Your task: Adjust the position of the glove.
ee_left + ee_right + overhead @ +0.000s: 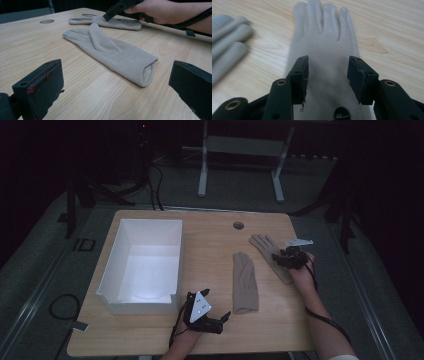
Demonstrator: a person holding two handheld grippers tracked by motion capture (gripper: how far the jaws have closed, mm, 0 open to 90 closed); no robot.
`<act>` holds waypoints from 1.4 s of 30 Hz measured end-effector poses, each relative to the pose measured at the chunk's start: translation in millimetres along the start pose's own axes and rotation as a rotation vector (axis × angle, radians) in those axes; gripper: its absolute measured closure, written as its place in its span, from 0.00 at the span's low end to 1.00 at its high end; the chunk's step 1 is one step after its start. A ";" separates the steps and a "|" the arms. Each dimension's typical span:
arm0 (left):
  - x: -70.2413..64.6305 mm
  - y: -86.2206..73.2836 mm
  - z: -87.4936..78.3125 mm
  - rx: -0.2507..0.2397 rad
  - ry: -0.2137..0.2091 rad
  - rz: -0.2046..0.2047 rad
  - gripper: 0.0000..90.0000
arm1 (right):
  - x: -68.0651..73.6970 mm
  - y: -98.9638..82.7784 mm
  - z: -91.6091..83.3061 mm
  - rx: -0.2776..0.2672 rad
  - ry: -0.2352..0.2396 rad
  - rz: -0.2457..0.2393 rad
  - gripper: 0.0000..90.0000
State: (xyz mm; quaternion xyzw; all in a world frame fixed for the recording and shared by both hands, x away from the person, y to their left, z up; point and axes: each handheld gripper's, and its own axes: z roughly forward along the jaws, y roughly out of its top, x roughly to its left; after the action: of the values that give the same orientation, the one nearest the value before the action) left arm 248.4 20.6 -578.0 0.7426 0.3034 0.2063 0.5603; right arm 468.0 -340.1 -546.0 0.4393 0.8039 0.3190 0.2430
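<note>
The right gripper [281, 258], jaws spread, hovers over the far beige glove [270, 255]; at seven o'clock, the left gripper [220, 320] rests, jaws spread.

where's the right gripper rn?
High view: right gripper sits over the far beige fabric glove at the wooden table's right side; its open jaws straddle that glove's palm, right of the nearer beige glove.
</note>
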 end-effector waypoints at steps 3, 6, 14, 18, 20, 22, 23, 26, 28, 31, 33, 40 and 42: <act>0.1 0.0 0.2 -0.001 0.000 -0.003 0.00 | -3.6 -1.4 6.0 0.004 0.012 0.010 0.57; 0.1 0.0 0.1 0.000 0.000 -0.001 0.00 | -6.4 -4.0 10.8 0.005 0.044 0.018 0.59; 0.1 0.0 0.1 0.001 0.000 -0.001 0.00 | -6.0 -4.0 9.7 0.011 0.063 0.012 0.87; 0.1 0.0 0.2 0.002 0.001 0.000 0.00 | 1.6 -1.8 9.0 0.028 0.019 0.013 0.91; 0.0 0.1 0.2 0.002 0.001 0.000 0.00 | 3.3 -2.3 8.8 0.024 0.010 0.014 0.91; 0.0 0.1 0.2 0.002 0.002 0.000 0.00 | 4.7 -2.6 8.4 0.023 0.002 0.021 0.91; -0.1 0.1 0.3 0.002 0.002 0.001 0.00 | 4.8 -2.2 8.1 0.025 0.001 0.026 0.92; 0.1 0.1 0.2 0.003 0.002 0.000 0.00 | 7.4 2.1 3.8 0.027 -0.003 0.049 0.93; 0.1 0.1 0.2 0.002 0.001 -0.002 0.00 | 8.9 6.1 -0.5 0.022 0.000 0.075 0.93; 0.1 0.1 0.2 0.002 0.003 0.000 0.00 | 12.1 12.6 -9.4 -0.002 -0.008 0.105 0.93; -0.1 0.1 0.3 0.002 0.004 0.000 0.00 | 14.4 17.7 -19.0 -0.026 -0.019 0.123 0.93; -0.3 0.1 0.3 0.002 0.005 0.002 0.00 | 21.4 26.2 -52.9 -0.089 -0.076 0.188 0.93; -0.4 0.1 0.3 0.002 0.005 0.003 0.00 | 23.3 26.2 -63.1 -0.101 -0.101 0.202 0.93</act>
State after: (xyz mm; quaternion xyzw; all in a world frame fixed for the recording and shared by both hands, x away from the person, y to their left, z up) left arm 248.2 20.0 -577.9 0.7432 0.3038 0.2090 0.5584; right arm 428.6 -328.2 -486.7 0.5207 0.7251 0.3597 0.2715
